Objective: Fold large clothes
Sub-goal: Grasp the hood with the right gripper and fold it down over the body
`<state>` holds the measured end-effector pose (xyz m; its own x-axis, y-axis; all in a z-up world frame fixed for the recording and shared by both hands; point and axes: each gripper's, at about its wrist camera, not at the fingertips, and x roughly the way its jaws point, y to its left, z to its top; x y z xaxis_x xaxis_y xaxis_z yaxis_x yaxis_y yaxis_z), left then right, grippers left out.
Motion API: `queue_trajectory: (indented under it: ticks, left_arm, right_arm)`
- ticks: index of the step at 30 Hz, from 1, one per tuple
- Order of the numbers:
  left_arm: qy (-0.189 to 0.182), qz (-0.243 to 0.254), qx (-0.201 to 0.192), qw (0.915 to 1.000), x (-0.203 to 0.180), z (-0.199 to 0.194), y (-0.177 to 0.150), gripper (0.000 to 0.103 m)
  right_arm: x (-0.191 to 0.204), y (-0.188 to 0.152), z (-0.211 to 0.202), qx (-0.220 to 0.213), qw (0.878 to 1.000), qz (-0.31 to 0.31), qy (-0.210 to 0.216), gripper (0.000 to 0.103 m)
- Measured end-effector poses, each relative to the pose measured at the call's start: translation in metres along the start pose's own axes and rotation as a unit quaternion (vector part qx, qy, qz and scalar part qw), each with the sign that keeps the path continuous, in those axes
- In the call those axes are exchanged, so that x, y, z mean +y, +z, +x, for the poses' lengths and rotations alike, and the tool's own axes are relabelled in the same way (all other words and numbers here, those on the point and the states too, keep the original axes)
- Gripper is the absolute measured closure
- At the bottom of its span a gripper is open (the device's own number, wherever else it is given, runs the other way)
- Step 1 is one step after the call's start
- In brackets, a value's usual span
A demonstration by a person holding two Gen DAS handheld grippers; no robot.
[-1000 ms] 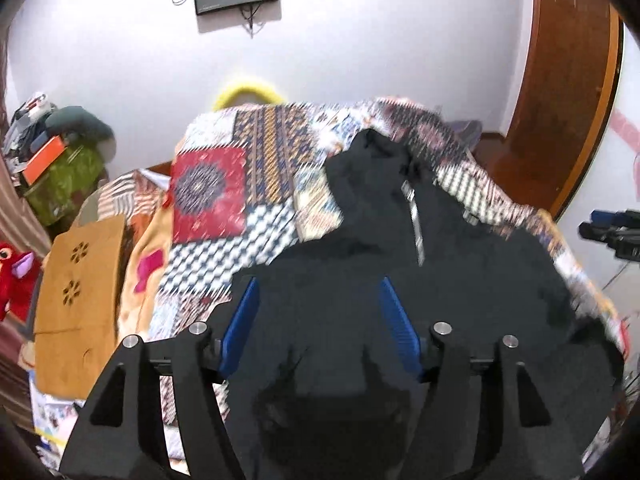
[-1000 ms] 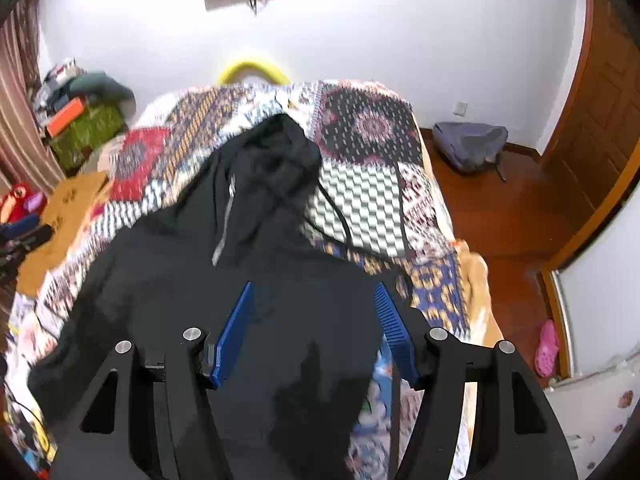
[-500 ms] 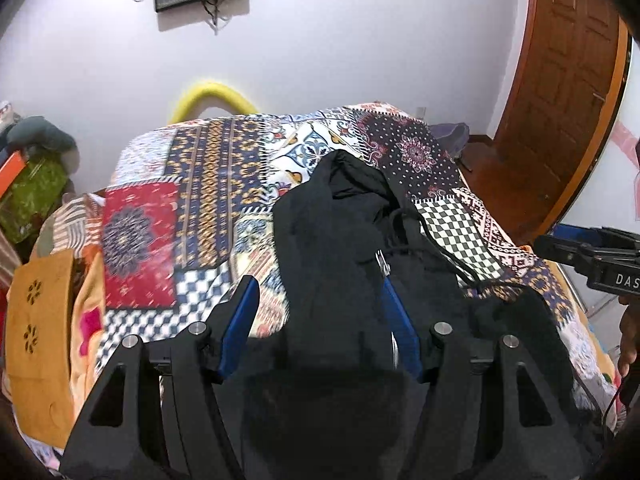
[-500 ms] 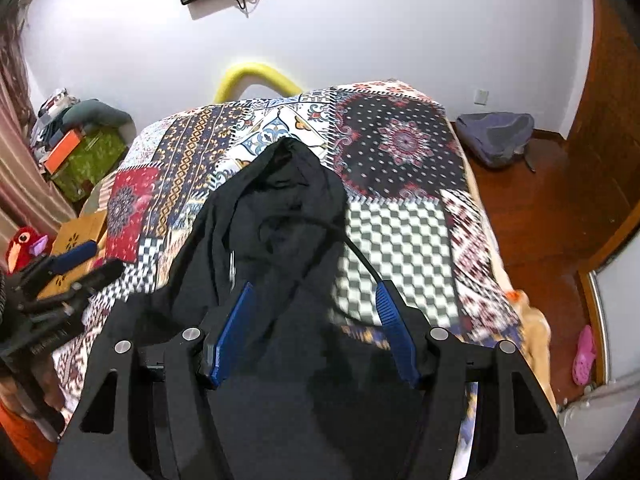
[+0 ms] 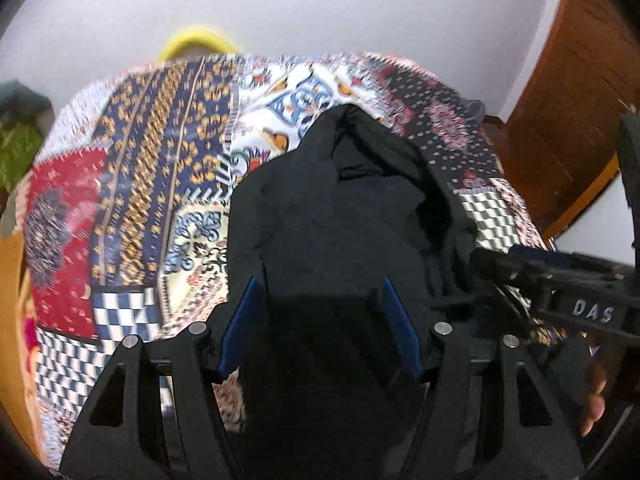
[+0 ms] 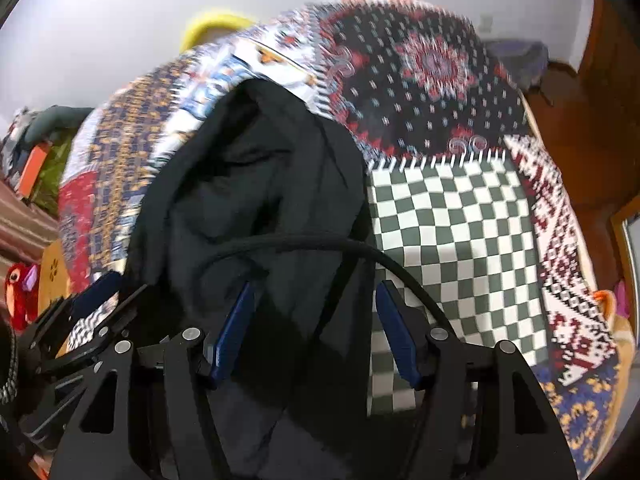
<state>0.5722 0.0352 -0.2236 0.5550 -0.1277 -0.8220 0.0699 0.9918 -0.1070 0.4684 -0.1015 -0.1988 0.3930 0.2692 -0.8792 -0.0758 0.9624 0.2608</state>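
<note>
Patchwork bedding fills both views, a flat quilt of printed squares: checks, red medallions, blue-and-gold bands. Nearest the lens in the left wrist view, the left gripper shows two black angular arms with smooth blue pads, spread apart and pressing on nothing; dark cloth lies under the gap. The black hoodie runs up the middle of that frame, soft and matte, creased, its pointed hood ending at the upper centre. Bare quilt lies wide to its left, a narrower strip to its right. At the right edge the right gripper reaches in with a hand behind it.

In the right wrist view, the right gripper likewise stands unclenched over the cloth, gripping nothing. A thick round black cord arcs across the hoodie just beyond the pads. A green-and-white checked patch to the right is clear and flat out to the bed's edge. The left gripper sits at the lower left. Farther off, a yellow curved tube peeks over the bed's far edge against a plain white wall; a brown wooden door stands at the upper right of the left view.
</note>
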Motion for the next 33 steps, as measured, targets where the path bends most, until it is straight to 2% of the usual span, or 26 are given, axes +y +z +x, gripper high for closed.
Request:
queue_trajectory:
  ticks: [2, 4, 5, 7, 8, 10, 12, 16, 22, 26, 33]
  left_arm:
    - [0.007, -0.005, 0.008, 0.9999, 0.002, 0.015, 0.002, 0.044]
    - [0.026, 0.008, 0.007, 0.9996, 0.0, 0.023, 0.001, 0.053]
    - [0.034, 0.019, 0.007, 0.9992, -0.002, 0.027, 0.0, 0.055]
    - [0.039, 0.031, 0.004, 0.9987, -0.002, 0.029, -0.002, 0.065]
    - [0.041, 0.033, 0.003, 0.9986, -0.002, 0.029, -0.003, 0.068]
    - [0.042, 0.041, 0.005, 0.9982, -0.004, 0.027, -0.006, 0.085]
    - [0.045, 0.047, 0.005, 0.9979, -0.006, 0.022, -0.007, 0.088]
    - [0.042, 0.046, -0.008, 0.998, -0.004, -0.009, -0.01, 0.09]
    - [0.024, 0.067, -0.034, 0.9969, -0.011, -0.086, -0.025, 0.09]
    - [0.016, 0.083, -0.044, 0.9955, -0.016, -0.135, -0.055, 0.091]
    - [-0.012, 0.076, -0.019, 0.9968, -0.015, -0.173, -0.121, 0.091]
  right_arm:
    - [-0.004, 0.003, 0.009, 0.003, 1.0, 0.01, -0.003, 0.044]
    - [-0.009, 0.001, 0.017, 0.01, 1.0, 0.017, -0.002, 0.053]
    - [-0.011, 0.0, 0.021, 0.016, 1.0, 0.018, 0.004, 0.063]
    - [-0.013, -0.003, 0.023, 0.018, 1.0, 0.017, 0.003, 0.074]
    - [-0.012, -0.005, 0.022, 0.017, 1.0, 0.01, 0.0, 0.084]
    - [-0.009, -0.008, 0.012, 0.007, 1.0, 0.005, -0.006, 0.088]
    - [-0.005, -0.012, -0.003, -0.008, 1.0, -0.005, -0.009, 0.093]
    - [0.005, -0.026, -0.049, -0.039, 0.999, -0.028, -0.001, 0.094]
    - [0.027, -0.06, -0.117, -0.07, 0.995, -0.061, 0.029, 0.095]
    - [0.047, -0.091, -0.147, -0.077, 0.993, -0.085, 0.039, 0.095]
    - [0.044, -0.155, -0.159, -0.054, 0.991, -0.115, 0.047, 0.095]
